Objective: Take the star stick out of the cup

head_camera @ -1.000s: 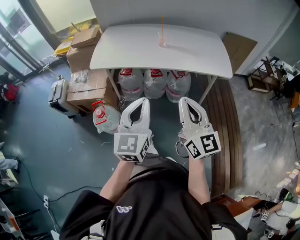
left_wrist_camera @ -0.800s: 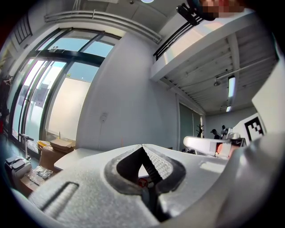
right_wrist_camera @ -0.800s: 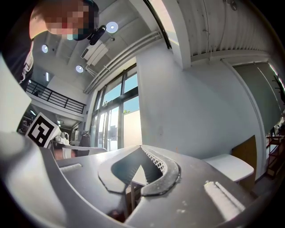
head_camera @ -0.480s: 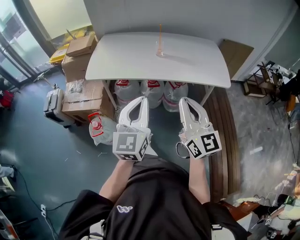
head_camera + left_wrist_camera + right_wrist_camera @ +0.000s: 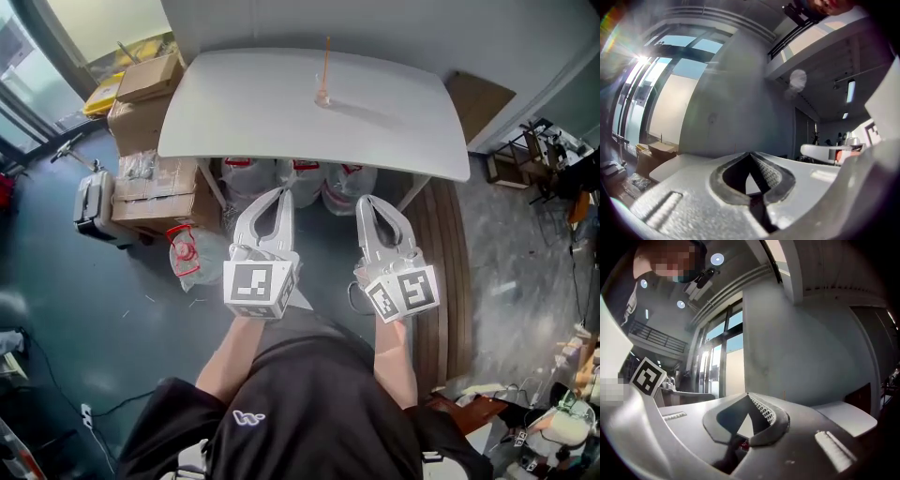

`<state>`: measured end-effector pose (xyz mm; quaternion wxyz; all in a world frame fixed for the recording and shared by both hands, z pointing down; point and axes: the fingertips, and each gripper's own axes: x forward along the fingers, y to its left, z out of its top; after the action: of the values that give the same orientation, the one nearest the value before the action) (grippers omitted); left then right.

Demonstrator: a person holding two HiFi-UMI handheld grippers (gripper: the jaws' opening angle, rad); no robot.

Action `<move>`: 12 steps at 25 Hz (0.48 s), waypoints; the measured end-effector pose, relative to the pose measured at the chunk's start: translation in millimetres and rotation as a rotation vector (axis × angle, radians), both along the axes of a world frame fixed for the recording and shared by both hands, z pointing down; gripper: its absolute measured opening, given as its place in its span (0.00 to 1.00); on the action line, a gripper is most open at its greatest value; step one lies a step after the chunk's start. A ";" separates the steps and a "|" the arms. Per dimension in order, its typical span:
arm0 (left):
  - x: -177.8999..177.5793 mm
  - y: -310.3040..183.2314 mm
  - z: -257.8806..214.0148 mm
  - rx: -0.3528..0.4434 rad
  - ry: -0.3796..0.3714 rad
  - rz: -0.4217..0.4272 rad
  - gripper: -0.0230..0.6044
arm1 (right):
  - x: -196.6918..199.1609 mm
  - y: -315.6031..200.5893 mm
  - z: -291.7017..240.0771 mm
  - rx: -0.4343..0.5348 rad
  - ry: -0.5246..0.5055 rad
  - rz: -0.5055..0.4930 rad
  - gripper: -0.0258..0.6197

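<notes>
Star stick (image 5: 326, 61): upright in the cup (image 5: 322, 97), which stands toward the far edge of the white surface (image 5: 244, 112), slightly right of its middle and well apart from my tongs.

Step in hand, by my judgement: the approach. To do it well, I should carry one pair over the near edge, spread it only once near the stick, pinch the stem above the cup's rim and lift straight up. The cup looks light and may tip.

Left tongs (image 5: 278, 191) and right tongs (image 5: 367, 200): both pressed together, empty. They are held level, side by side before my body, pointing at the surface, short of its near edge.
</notes>
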<state>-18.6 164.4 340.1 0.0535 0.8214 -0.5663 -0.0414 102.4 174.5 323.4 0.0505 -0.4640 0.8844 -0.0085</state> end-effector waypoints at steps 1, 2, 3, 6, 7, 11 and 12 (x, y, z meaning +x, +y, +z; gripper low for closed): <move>-2.0 -6.0 6.3 -0.009 -0.008 -0.008 0.04 | -2.9 -4.7 4.0 -0.004 0.006 -0.002 0.05; -3.3 -10.9 13.2 -0.023 -0.010 -0.014 0.04 | -5.1 -9.0 8.5 -0.010 0.012 -0.004 0.05; -4.2 -15.3 19.9 -0.039 -0.008 -0.017 0.04 | -5.7 -13.2 12.5 -0.016 0.016 -0.002 0.05; -7.5 -34.5 32.4 -0.078 -0.008 -0.020 0.04 | -2.6 -34.2 16.9 -0.027 0.011 0.023 0.05; -9.6 -42.3 33.6 -0.084 -0.005 -0.022 0.04 | -3.3 -42.4 17.6 -0.032 0.008 0.026 0.05; -16.6 -66.2 41.6 -0.118 -0.005 -0.024 0.04 | -9.5 -66.4 24.2 -0.056 0.004 0.032 0.05; -17.3 -71.4 44.3 -0.132 -0.008 -0.021 0.04 | -10.9 -71.7 26.5 -0.063 0.005 0.032 0.05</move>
<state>-36.0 93.0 384.4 0.1048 0.8102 -0.5767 -0.0015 91.4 102.7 350.0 0.0338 -0.4793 0.8764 -0.0342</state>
